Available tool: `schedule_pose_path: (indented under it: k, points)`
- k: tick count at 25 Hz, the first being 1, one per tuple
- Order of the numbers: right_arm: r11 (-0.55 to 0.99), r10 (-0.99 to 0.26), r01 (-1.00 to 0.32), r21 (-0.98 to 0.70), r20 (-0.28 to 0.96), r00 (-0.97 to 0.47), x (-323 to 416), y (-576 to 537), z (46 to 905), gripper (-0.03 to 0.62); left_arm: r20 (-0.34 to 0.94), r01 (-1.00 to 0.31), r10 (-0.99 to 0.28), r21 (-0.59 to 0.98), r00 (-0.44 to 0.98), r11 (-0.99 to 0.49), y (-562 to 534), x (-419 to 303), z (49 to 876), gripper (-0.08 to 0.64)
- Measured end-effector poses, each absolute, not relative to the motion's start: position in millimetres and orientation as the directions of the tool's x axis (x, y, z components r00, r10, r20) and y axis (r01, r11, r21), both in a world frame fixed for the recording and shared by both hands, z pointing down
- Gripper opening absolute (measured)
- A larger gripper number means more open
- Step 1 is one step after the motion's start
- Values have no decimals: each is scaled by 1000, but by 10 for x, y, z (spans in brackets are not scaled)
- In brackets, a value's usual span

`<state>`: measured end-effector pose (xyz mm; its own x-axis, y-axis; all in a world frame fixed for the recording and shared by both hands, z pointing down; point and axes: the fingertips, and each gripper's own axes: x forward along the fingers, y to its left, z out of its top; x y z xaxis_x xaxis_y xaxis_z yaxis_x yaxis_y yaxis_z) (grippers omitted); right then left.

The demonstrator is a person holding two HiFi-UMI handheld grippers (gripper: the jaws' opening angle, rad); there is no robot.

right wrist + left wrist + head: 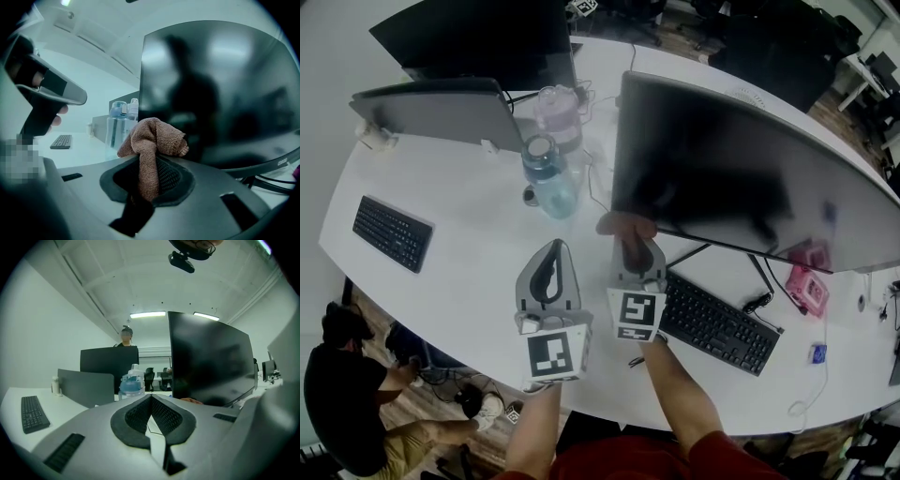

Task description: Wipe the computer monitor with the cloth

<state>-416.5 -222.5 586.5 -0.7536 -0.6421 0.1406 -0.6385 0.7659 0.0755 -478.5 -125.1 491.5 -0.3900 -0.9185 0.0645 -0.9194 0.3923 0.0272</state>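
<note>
Right gripper view: right claw (149, 165) clamps cloth (155, 136) near monitor (234, 79); left claw (151, 400) closed.

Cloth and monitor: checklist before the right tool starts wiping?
1. Grip: cloth clamped in right tool, wad sticking out past the tips: ok.
2. Contact: cloth against monitor: cannot tell; it sits near the lower left corner.
3. Spare: left tool shut, empty, off the monitor: ok.
4. Path: blue bottle stands left of the monitor, outside the sweep: ok.
5. Monitor steady under pressure: cannot tell.
</note>
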Motion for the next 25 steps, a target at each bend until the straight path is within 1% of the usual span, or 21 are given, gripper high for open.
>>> schedule_pose_path:
  k: [4, 10, 13, 17, 20, 25]
  points:
    - [761, -647, -643, 84, 144, -748, -4023, -2270, 5847, 80, 78, -928, -925, -1, -371, 372, -1321, -4645, 4900, 23]
    - [735, -677, -673, 84, 145, -721, -3678, -2410, 5827, 79, 62, -943, -941, 15, -331, 333, -1543, -4332, 4846, 23]
    - [720, -693, -688, 92, 146, -706, -3473, -2493, 5817, 78, 79, -953, -950, -27, -302, 301, -1639, -4147, 4885, 23]
    - [696, -716, -713, 86, 148, -682, -3191, -2608, 5815, 79, 61, -963, -961, -5, -268, 268, -1795, -3870, 4810, 23]
    - [677, -733, -732, 75, 151, -663, -2972, -2696, 5815, 79, 73, -971, -968, -34, -239, 237, -1885, -3669, 4816, 23]
    - [640, -764, -766, 56, 155, -627, -2599, -2862, 5826, 78, 80, -981, -978, -39, -195, 192, -2058, -3316, 4826, 23]
